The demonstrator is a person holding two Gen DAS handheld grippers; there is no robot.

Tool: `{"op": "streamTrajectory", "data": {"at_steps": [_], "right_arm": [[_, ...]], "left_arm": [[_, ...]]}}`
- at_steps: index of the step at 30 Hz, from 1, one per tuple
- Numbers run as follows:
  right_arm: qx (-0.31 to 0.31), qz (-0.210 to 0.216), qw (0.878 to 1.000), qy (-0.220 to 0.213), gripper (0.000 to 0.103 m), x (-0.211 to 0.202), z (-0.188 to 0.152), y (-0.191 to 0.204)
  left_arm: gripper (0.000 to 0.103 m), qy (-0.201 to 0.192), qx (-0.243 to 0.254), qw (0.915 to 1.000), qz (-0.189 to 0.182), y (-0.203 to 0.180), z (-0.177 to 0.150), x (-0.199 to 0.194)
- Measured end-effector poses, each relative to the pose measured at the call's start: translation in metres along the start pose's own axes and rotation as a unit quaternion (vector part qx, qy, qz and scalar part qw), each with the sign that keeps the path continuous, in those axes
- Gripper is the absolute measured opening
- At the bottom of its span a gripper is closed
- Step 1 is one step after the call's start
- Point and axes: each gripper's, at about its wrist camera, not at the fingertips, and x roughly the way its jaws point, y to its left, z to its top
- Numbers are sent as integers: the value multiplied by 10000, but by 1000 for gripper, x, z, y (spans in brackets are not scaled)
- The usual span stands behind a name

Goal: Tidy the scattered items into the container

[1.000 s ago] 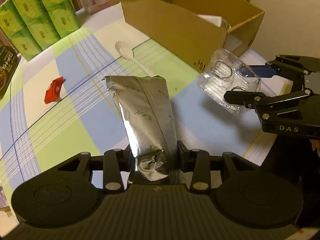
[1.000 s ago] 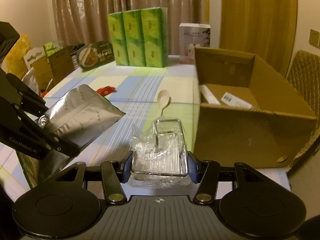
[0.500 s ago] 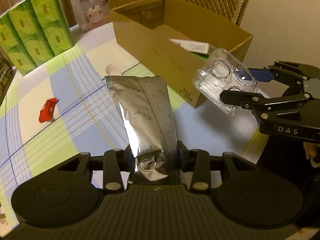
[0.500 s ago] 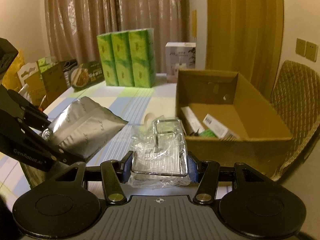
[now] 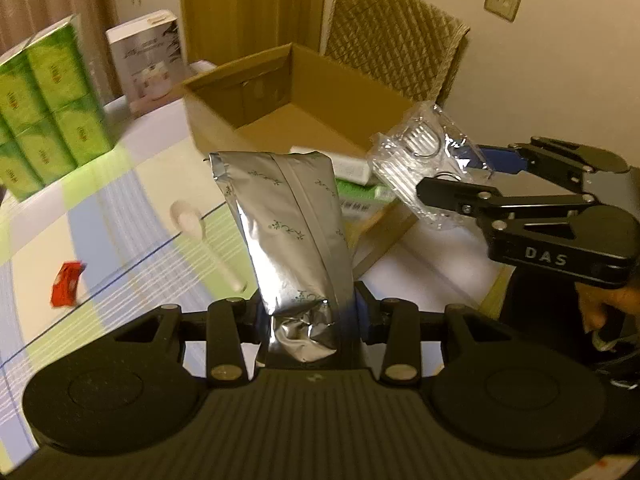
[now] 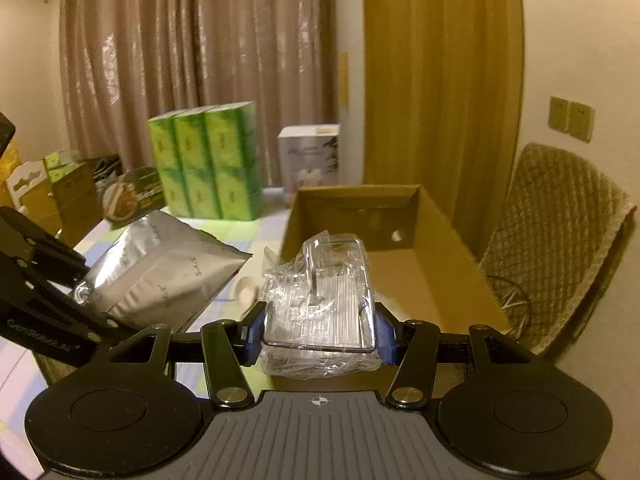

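The left gripper (image 5: 308, 312) is pinching the crumpled lower end of a silver foil pouch (image 5: 288, 220) between its narrowed fingers, the pouch standing up and away from them with its sealed top leaning toward the cardboard box (image 5: 316, 96). The right gripper (image 6: 320, 332) is clamping a clear plastic package (image 6: 320, 300) between its blue pads (image 6: 386, 338), the package jutting forward and, in the right wrist view, reaching over the near wall of the box. Both loads are being carried in the air, so the step in hand looks like the delivery: each one needs bringing fully over the open box, lowering inside its walls, and only then letting go. A flat white carton (image 5: 348, 166) and a green one (image 5: 360, 192) are lying in the box near that wall. On the checked tablecloth (image 5: 112, 200), a white spoon (image 5: 204, 236) and a small red packet (image 5: 66, 284) are lying well apart from either gripper, waiting to be collected.
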Motion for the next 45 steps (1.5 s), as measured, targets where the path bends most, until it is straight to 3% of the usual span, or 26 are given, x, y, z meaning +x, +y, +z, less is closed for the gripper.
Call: {"op": "streamTrajectory", "data": {"at_steps": [6, 25, 45], "right_arm": [[1, -178, 9998, -83, 51, 3, 10, -22], [20, -287, 9996, -27, 51, 36, 31, -64], [70, -358, 9993, -11, 51, 86, 58, -102]], "left_arm": [[35, -101, -25, 9998, -147, -12, 25, 8], [35, -368, -793, 9947, -536, -12, 84, 38], [35, -298, -1339, 9895, -447, 20, 128, 88]]}}
